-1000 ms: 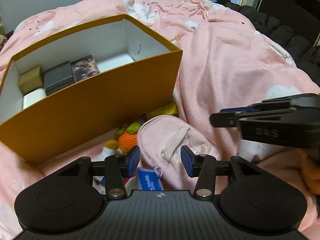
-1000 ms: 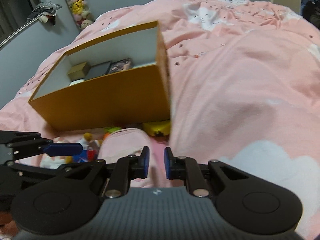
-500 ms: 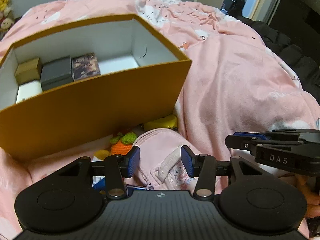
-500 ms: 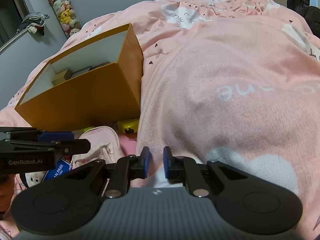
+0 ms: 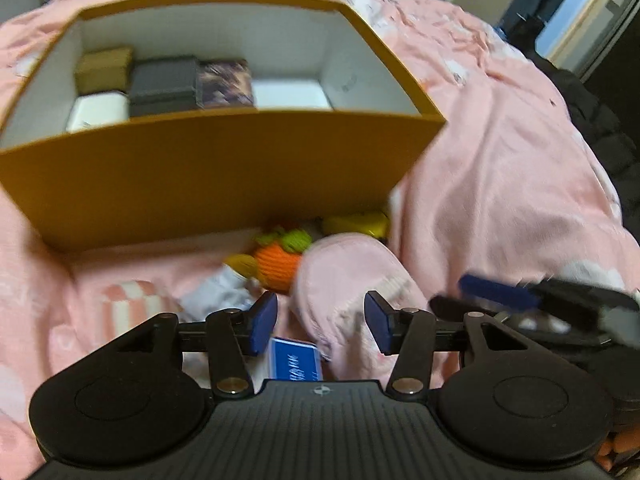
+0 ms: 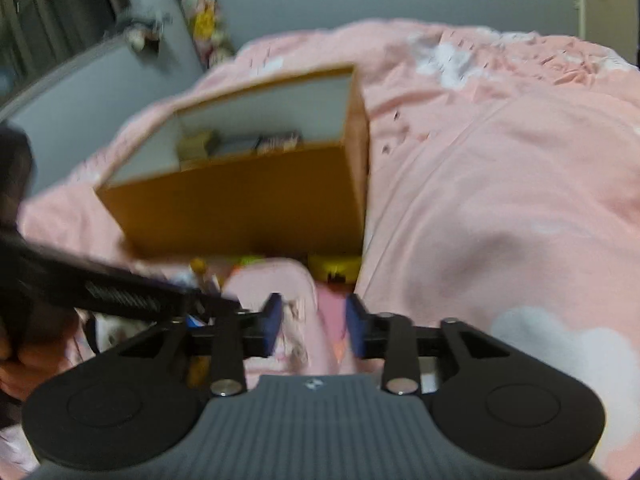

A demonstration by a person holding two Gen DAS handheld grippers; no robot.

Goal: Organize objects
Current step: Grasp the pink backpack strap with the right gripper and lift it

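Your left gripper sits wide over the pink pouch, pads clear of it. Your right gripper has just been opening, now narrow, pouch fabric between the jaws but not pinched. The pouch lies on the bed against the orange box's near wall, beside the knitted orange toy.

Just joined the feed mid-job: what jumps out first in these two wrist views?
The big orange box dominates, open-topped on the pink bedspread, with a few small boxes lined up along its far left inside. In front of its near wall lies a pile of loose things, chiefly a pink pouch and an orange crocheted toy. The left gripper and right gripper both hover open over the pouch; the right's jaws have just been opening.
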